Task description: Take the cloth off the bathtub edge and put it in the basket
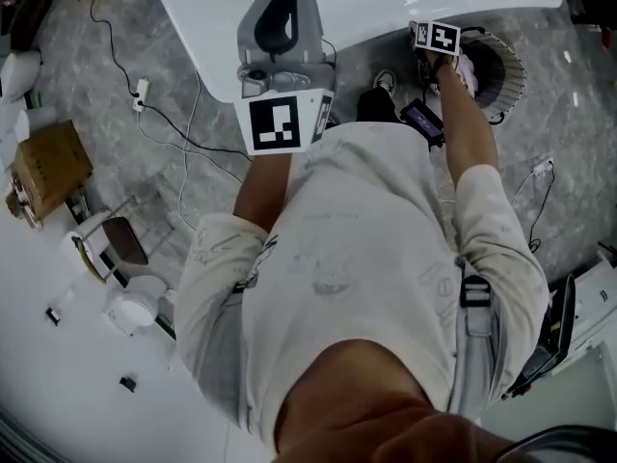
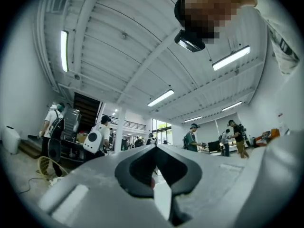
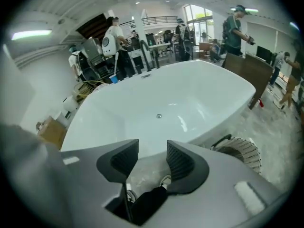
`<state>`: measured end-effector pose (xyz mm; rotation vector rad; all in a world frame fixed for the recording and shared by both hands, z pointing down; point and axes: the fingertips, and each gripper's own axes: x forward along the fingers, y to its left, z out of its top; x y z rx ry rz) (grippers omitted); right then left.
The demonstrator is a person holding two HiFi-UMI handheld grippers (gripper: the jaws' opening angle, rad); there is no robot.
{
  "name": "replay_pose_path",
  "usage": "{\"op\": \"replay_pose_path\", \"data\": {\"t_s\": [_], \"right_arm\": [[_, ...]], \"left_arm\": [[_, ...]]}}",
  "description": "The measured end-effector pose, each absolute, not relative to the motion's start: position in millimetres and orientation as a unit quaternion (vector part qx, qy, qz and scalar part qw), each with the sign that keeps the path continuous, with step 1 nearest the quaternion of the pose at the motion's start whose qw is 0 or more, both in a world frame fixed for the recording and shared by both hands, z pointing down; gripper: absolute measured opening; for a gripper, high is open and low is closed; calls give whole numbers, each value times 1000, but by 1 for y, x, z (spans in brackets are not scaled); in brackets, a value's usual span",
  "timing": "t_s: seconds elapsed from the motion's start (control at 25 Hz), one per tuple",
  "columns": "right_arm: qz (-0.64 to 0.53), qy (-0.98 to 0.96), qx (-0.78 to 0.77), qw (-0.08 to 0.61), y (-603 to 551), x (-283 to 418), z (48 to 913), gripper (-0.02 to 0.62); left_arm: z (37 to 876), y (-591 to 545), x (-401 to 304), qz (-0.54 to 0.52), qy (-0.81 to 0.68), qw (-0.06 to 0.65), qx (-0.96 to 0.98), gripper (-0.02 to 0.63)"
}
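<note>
From where I stand, the left gripper (image 2: 154,150) is clenched: its two dark pads meet at the tip with nothing pinched between them. It is tipped upward, so past the jaws there is only the ribbed white ceiling (image 2: 118,42) with its strip lights (image 2: 231,57). Low behind the tip, several people (image 2: 97,136) stand about the hall.

The right gripper (image 3: 152,148) is released. Its jaws stand apart with a clear gap and nothing sits between the ribbed pads. Straight ahead of the jaws, and above them in that gripper's own view, lies the white bathtub (image 3: 199,94), its bare basin open toward the gripper. Off to the right of the right-hand jaw stands the pale slatted basket (image 3: 241,152), on the grey marbled floor (image 3: 280,137). Down through the gap below the pads I see the person's own shoe (image 3: 165,180) and dark trouser leg (image 3: 148,202).

From overhead, this gripper's marker cube (image 1: 436,38) hangs at the basket's near rim. Just beside it, inside the rim, sits a pale crumpled patch that looks like the cloth (image 1: 467,71), though I cannot tell for sure. It is apart from both pairs of jaws.
</note>
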<state>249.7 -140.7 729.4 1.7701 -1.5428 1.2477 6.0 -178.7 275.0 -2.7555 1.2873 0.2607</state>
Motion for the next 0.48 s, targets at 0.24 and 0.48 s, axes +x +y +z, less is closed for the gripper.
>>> {"op": "replay_pose_path", "data": {"t_s": [0.24,0.48], "right_arm": [[417,-653,579,254,-196,148,707,192],[363,-709,555,240,-223,76,668,192]], "left_arm": [[279,-175,-84,77,506,53,-858,0],[281,-167,-151,76,554,53,-827,0]]}}
